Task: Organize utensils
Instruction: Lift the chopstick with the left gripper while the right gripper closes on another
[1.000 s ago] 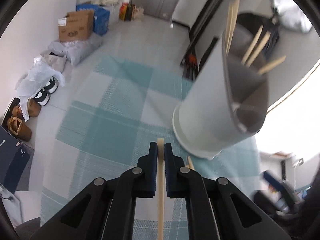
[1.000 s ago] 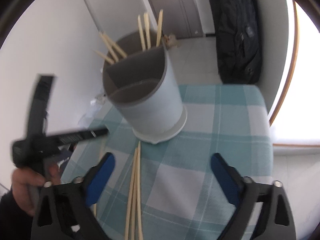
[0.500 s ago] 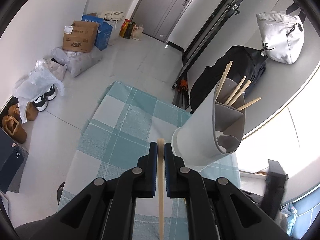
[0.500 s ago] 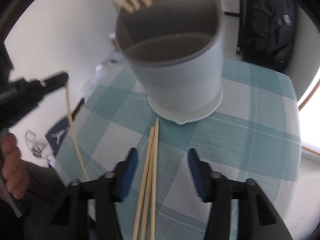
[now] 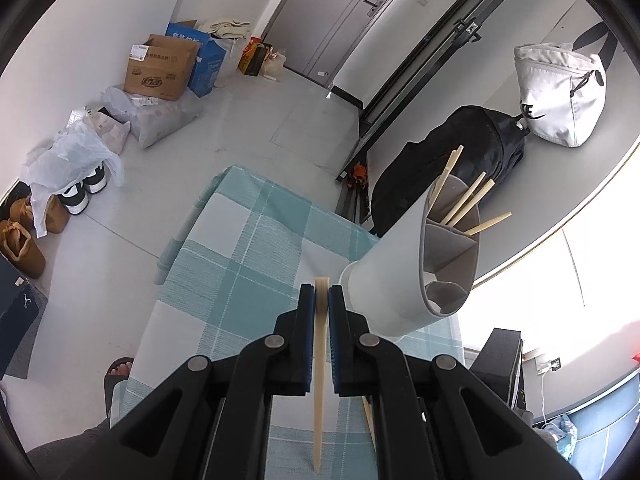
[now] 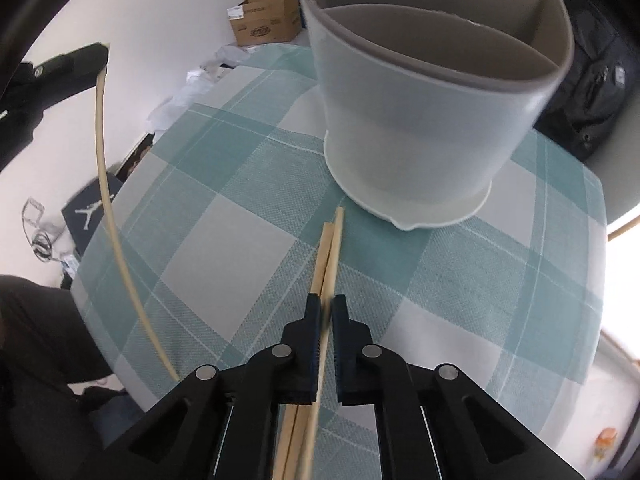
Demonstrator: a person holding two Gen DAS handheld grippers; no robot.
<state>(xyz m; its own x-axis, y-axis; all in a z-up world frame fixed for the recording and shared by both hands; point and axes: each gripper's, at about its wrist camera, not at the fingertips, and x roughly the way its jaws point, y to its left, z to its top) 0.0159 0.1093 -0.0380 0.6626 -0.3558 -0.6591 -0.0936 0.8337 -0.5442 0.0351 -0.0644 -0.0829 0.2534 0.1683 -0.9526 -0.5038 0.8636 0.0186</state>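
Note:
A white divided utensil holder (image 5: pixel 404 264) stands on the teal checked tablecloth (image 5: pixel 248 264), with several wooden chopsticks (image 5: pixel 466 200) in its far compartment. My left gripper (image 5: pixel 321 300) is shut on a single chopstick (image 5: pixel 319 392), held high above the table; that chopstick also shows hanging at the left of the right wrist view (image 6: pixel 106 184). My right gripper (image 6: pixel 326 312) is low over the cloth, shut on a chopstick (image 6: pixel 332 248) from the small bundle lying in front of the holder (image 6: pixel 424 92).
Table edges (image 5: pixel 188 216) fall off to a grey floor with cardboard boxes (image 5: pixel 160 68), bags and shoes (image 5: pixel 80 192) on the left. A black backpack (image 5: pixel 452 160) and a white bag (image 5: pixel 560 96) sit beyond the holder. The person's foot (image 5: pixel 118 372) is beside the table.
My right gripper has dropped toward the chopsticks on the cloth and closed from wide open onto one. My left gripper has risen away from the table with its chopstick.

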